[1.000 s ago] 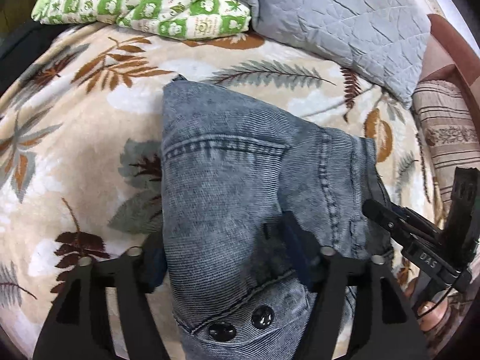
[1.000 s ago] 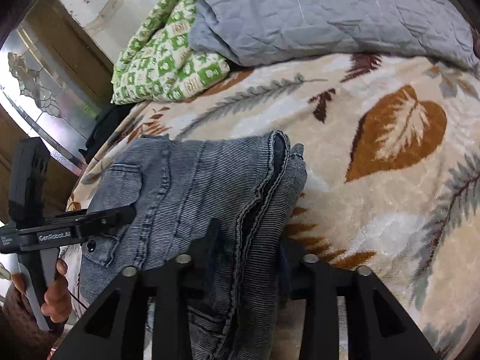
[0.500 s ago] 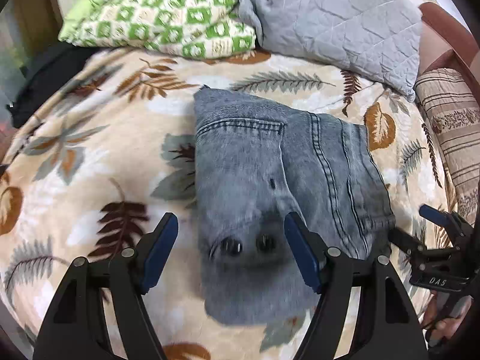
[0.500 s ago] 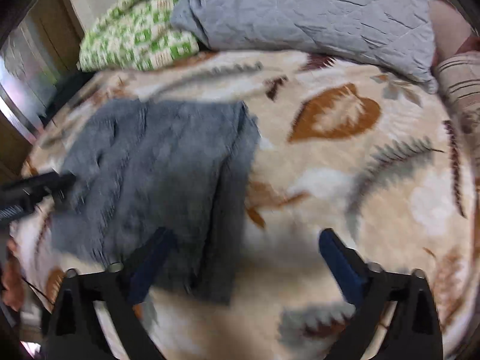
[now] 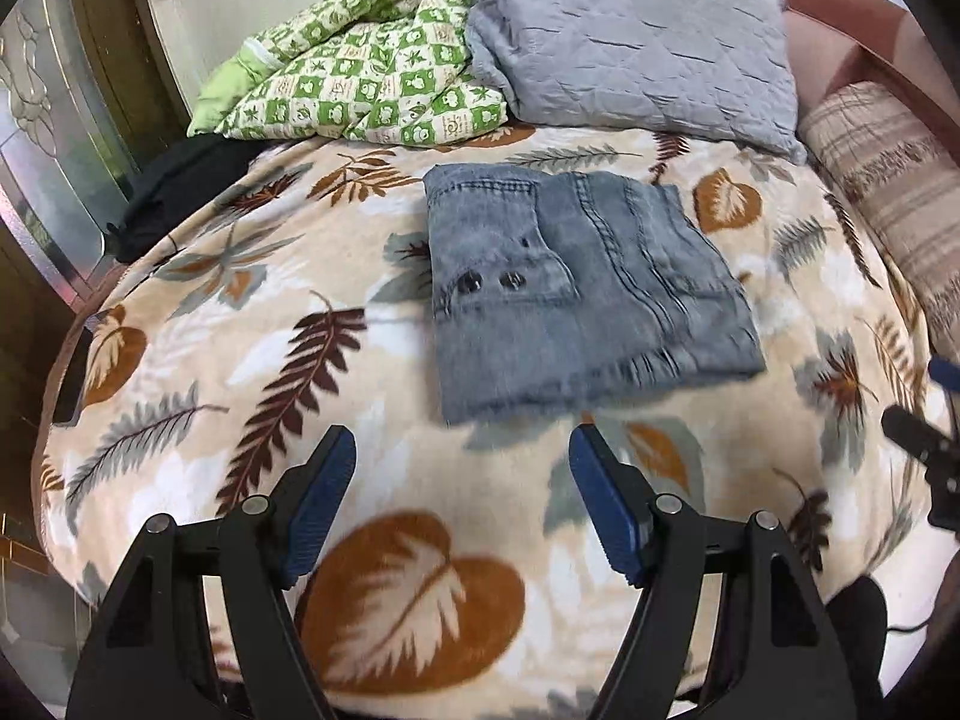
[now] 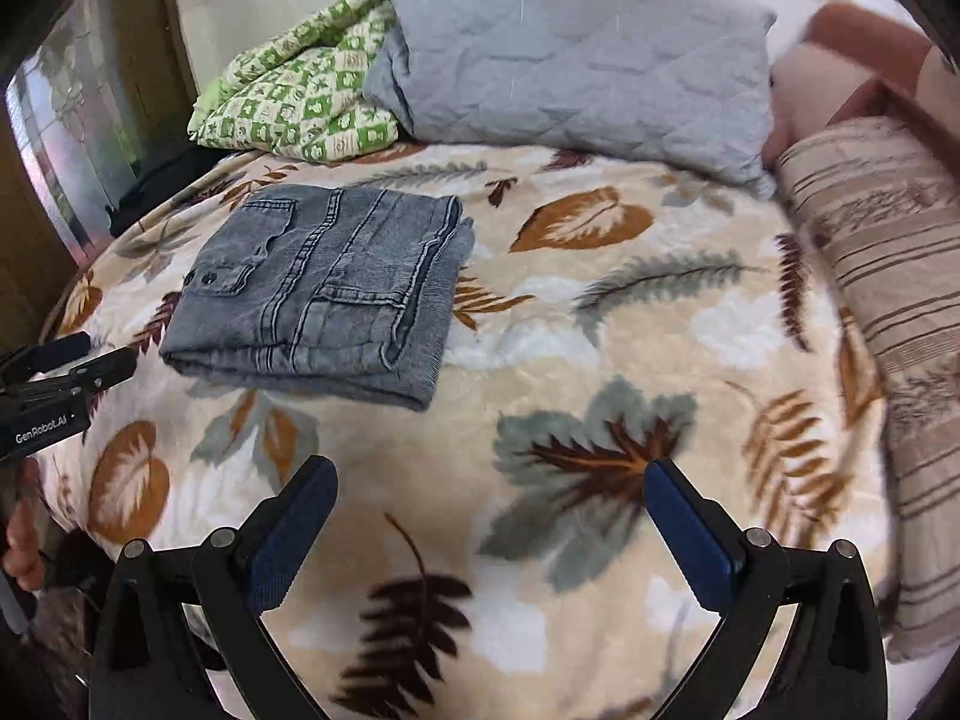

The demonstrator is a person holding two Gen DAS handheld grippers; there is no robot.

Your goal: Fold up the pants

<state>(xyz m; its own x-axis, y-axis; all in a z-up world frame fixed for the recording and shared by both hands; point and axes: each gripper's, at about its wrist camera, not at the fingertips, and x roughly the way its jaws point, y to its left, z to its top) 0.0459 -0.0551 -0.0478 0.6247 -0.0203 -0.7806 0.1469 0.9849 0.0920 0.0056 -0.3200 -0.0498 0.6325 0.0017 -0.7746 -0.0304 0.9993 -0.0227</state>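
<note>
Grey-blue denim pants [image 5: 576, 288] lie folded into a compact rectangle on the leaf-patterned blanket [image 5: 252, 396], with two dark buttons showing on top. My left gripper [image 5: 462, 444] hangs open above the blanket, nearer than the pants, nothing between its blue pads. In the right wrist view the folded pants [image 6: 324, 288] lie to the upper left. My right gripper [image 6: 489, 474] stands wide open over bare blanket [image 6: 600, 432], well clear of the pants. The left gripper's body [image 6: 54, 384] shows at the left edge there.
A green-checked quilt [image 5: 360, 78] and a grey quilted pillow [image 5: 630, 42] lie at the back of the bed. A striped bolster [image 6: 888, 312] runs along the right side. Dark cloth [image 5: 174, 192] sits at the far left edge, by a glass door.
Both grippers let go of the pants and drew back and up. The right jaws went from shut on the fabric to wide open. The pants now lie flat and folded.
</note>
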